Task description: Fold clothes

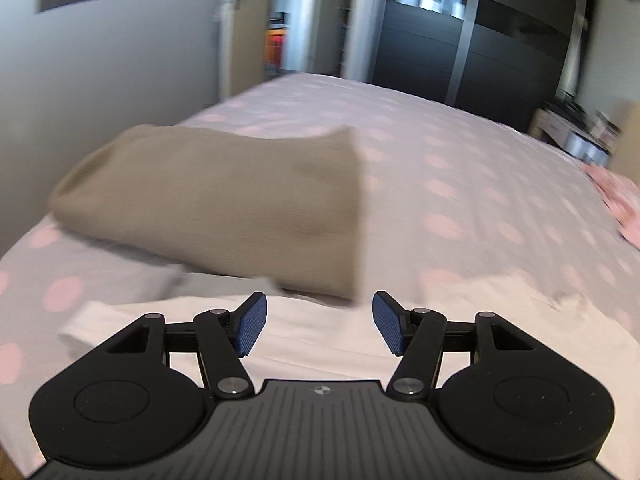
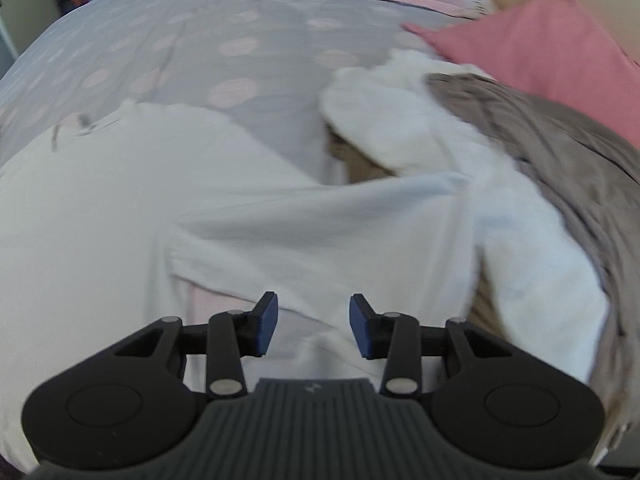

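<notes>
In the left wrist view a folded tan garment (image 1: 208,200) lies on the bed just beyond my left gripper (image 1: 320,324). That gripper is open with nothing between its blue pads, and it hovers over the edge of a white garment (image 1: 320,344). In the right wrist view my right gripper (image 2: 313,326) is also open and empty. It points down at a spread white garment (image 2: 120,208) whose sleeve (image 2: 320,220) runs across to the right. Both views are blurred by motion.
The bed cover (image 1: 460,168) is grey with pink dots. A pile at the right holds a fluffy white item (image 2: 384,128), a crumpled taupe garment (image 2: 560,152) and a pink garment (image 2: 540,48). A dark wardrobe (image 1: 460,40) and a doorway (image 1: 280,20) stand beyond the bed.
</notes>
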Tool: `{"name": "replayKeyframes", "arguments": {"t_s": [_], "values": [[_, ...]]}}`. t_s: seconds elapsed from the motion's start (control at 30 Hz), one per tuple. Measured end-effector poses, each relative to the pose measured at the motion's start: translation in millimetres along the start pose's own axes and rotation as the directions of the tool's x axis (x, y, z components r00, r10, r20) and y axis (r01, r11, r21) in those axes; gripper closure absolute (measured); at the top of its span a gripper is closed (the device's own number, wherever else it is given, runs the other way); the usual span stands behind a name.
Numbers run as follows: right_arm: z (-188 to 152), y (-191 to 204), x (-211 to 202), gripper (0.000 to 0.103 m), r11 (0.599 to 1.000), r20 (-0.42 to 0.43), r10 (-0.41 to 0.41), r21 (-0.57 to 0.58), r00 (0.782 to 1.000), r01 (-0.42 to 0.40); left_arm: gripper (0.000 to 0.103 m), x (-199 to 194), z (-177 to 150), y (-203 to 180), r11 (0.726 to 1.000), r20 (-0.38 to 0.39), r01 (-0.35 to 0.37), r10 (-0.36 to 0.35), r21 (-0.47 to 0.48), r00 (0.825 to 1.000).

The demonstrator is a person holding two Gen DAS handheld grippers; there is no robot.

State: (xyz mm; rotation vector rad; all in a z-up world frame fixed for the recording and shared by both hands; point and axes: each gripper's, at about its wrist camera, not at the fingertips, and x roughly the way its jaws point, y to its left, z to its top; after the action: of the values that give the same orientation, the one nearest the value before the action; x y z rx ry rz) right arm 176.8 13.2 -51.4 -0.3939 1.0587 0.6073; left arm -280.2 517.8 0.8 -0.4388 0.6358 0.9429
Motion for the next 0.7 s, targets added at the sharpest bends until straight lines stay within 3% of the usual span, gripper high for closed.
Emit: {"name": "replayKeyframes", "arguments": {"t_s": [0.13, 0.3, 0.5, 0.63, 0.7], "values": [[-12.6, -37.4, 2.5, 0.061, 0.996, -0.006, -0.028, 0.082, 1.0, 0.028, 0.046, 4.9, -11.7, -51.0, 0.992, -0.039, 0.073, -0.069, 0.107, 0.997], [-24.0, -60.5, 9.4, 0.063, 0.992, -0.012, -0.044, 0.116, 0.999, 0.045, 0.046, 8.9, -34.5, -94.0, 0.974, -0.1, 0.147, -0.131, 0.174, 0.986], [-23.9, -66.9, 16.1, 0.079, 0.992, -0.001, -0.021, 0.126, 1.0, 0.021, 0.046, 15.8, -58.8, -121.2, 0.96, -0.155, 0.184, -0.153, 0.212, 0.976], [-20.2, -70.6, 19.2, 0.101, 0.989, 0.019, -0.006, 0.145, 1.0, 0.004, 0.046, 16.7, -71.9, -132.3, 0.947, -0.185, 0.204, -0.161, 0.248, 0.97], [-17.9, -70.4, 15.9, 0.101, 0.987, 0.038, -0.005, 0.162, 0.999, -0.002, 0.046, 17.3, -76.5, -136.6, 0.943, -0.188, 0.201, -0.154, 0.267, 0.97]]}}
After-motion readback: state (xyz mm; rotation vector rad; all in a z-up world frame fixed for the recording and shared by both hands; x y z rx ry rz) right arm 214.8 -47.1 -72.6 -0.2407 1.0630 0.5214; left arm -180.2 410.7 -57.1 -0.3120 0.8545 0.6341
